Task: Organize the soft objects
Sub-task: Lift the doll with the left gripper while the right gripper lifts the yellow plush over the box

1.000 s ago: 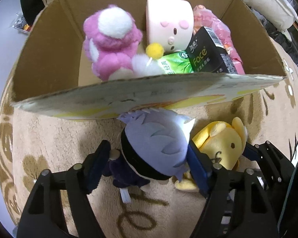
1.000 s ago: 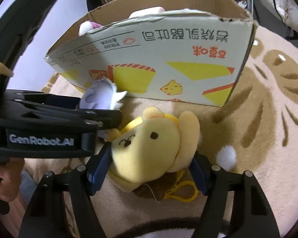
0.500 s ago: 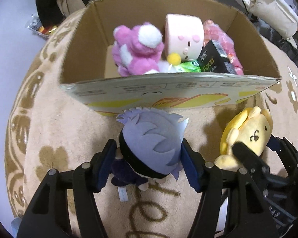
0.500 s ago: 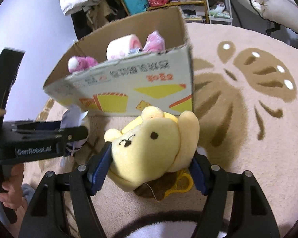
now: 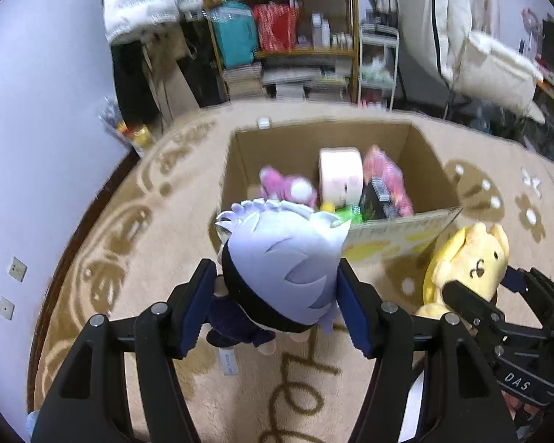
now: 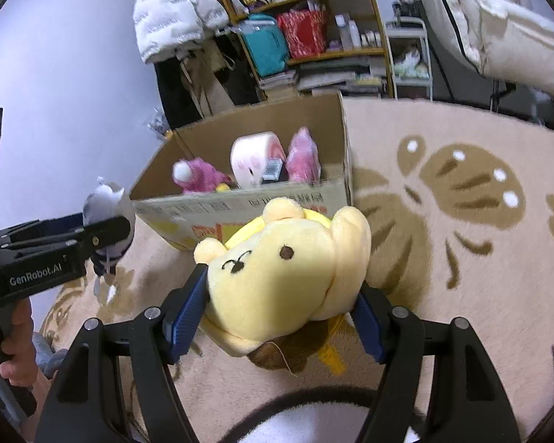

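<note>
Here we hold two plushies above the rug (image 5: 136, 229).
Left gripper (image 5: 277, 302) clamps the doll (image 5: 280, 258); right gripper (image 6: 280, 310) clamps the bear (image 6: 284, 269), near the box (image 6: 247, 203).

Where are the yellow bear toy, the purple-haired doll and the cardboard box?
yellow bear toy (image 6: 288, 277), right wrist view, on its face below the eye.
purple-haired doll (image 5: 284, 254), left wrist view, on the back of its hair.
cardboard box (image 6: 240, 125), right wrist view, on its inner far wall.

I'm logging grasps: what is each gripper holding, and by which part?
Left gripper: grey-haired doll, by the sides of its head. Right gripper: yellow plush, by the sides of its head.
</note>
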The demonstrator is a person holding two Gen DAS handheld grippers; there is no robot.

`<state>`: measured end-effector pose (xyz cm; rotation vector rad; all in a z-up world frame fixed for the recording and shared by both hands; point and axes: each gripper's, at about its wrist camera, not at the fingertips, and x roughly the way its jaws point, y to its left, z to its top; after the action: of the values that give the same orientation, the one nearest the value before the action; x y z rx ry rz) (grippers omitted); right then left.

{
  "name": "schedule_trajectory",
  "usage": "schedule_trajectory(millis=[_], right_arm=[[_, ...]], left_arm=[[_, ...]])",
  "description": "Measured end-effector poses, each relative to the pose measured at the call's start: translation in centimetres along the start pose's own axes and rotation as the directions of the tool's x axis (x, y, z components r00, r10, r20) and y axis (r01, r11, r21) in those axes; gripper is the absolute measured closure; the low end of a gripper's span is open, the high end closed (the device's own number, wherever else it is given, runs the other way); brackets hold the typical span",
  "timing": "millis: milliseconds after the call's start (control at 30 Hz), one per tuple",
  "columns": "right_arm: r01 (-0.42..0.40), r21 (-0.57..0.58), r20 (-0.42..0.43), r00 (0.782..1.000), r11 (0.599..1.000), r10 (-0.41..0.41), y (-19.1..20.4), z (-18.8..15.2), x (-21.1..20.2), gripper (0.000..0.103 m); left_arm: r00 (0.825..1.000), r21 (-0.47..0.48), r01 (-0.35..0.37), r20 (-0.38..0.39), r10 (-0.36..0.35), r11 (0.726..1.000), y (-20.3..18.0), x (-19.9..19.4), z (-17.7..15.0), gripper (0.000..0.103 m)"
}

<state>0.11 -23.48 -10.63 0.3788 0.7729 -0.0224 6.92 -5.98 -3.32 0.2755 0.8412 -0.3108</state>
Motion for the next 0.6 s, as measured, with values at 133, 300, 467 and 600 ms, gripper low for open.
schedule_trajectory(millis=[133,300,467,600], right_arm=[[0.002,-0.035,0.051,0.999,0.999,0.000,1.0,0.6,-1.8,0.027],[0.018,-0.074,0.101,0.995,0.997,-0.011,1.7,1.1,-3.3,0.027],[0.025,-0.084,0.137,0.990,0.996,-0.013,1.9,2.0,-4.1,0.027],[0.031,-0.084,0.157,0.987,0.996,-0.018,1.8,2.9,-4.5,0.027]], left_arm=[[0.996,0.015,-0.039,0.075,0.038,0.999,0.1,-2.4,0.7,0.039],[0.986,0.020,-0.057,0.156,0.053,0.998,0.5,-5.3,1.5,0.039],[0.976,0.027,-0.081,0.206,0.074,0.996,0.7,-6.2,2.4,0.038],[0.964,0.040,-0.113,0.247,0.099,0.993,0.7,-6.0,3.3,0.038]])
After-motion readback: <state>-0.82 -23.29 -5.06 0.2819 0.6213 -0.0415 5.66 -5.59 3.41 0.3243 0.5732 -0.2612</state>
